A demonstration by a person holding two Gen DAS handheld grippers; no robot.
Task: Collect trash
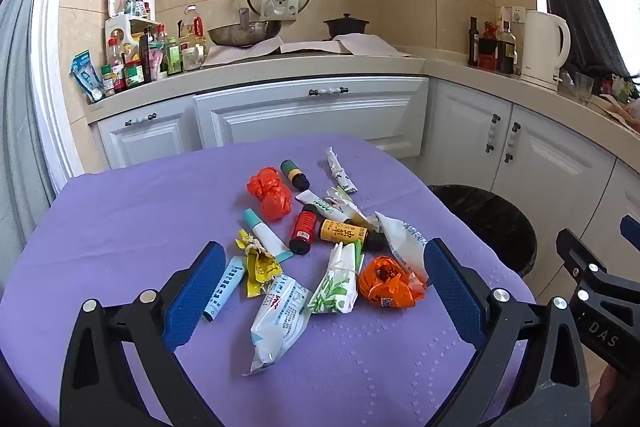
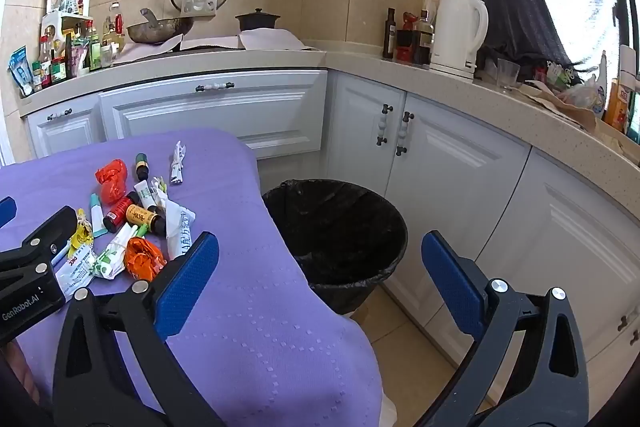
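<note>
Support: table (image 1: 120, 211), purple cloth-covered.
Load: trash pile (image 1: 320, 239) — tubes, bottles, wrappers, orange bags; ahead of left gripper (image 1: 324, 279).

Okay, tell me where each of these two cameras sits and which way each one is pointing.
Left wrist: on the left gripper, jaws open, facing the litter on the purple tablecloth; the right gripper shows at the right edge.
Right wrist: on the right gripper, jaws open, facing the black-lined round trash bin beside the table; the left gripper shows at the left edge.
Shared: the crumpled orange plastic bag, bin, cloth.
</note>
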